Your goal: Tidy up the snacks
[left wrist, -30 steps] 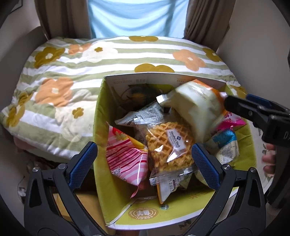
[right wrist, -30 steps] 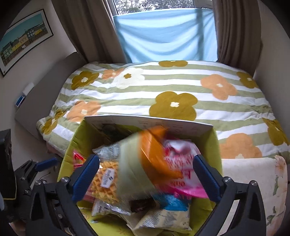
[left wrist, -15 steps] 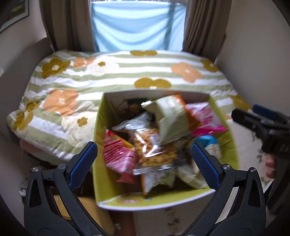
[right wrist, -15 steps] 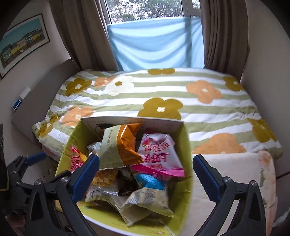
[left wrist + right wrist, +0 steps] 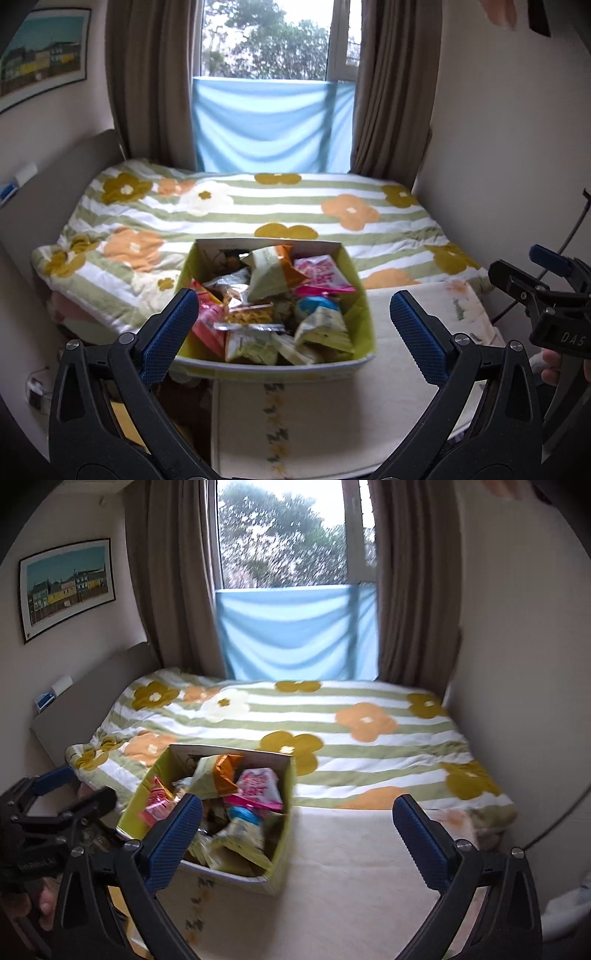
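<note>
Both cameras have pulled well back from a second ago, so the snack box [image 5: 275,363] now sits small in the lower middle of the left view instead of filling it. Going left to right there: the left hand-held gripper [image 5: 293,325] spreads its blue pads wide with nothing between them, framing the yellow-green box, which rests on a cream mat [image 5: 406,413] at the near edge of the flowered bed [image 5: 258,206]. Inside, packets are heaped loosely: a pink striped one [image 5: 207,325] at left, a waffle pack [image 5: 249,315] and a green-and-orange bag [image 5: 271,273] in the middle, a pink bag [image 5: 319,273] to the right. At the right edge, the right hand-held gripper [image 5: 297,830] also stands open and empty. By the look of it, gathering the snacks into the box is done or nearly so; no loose packets show on the bed or mat, though they're jumbled, not sorted.
</note>
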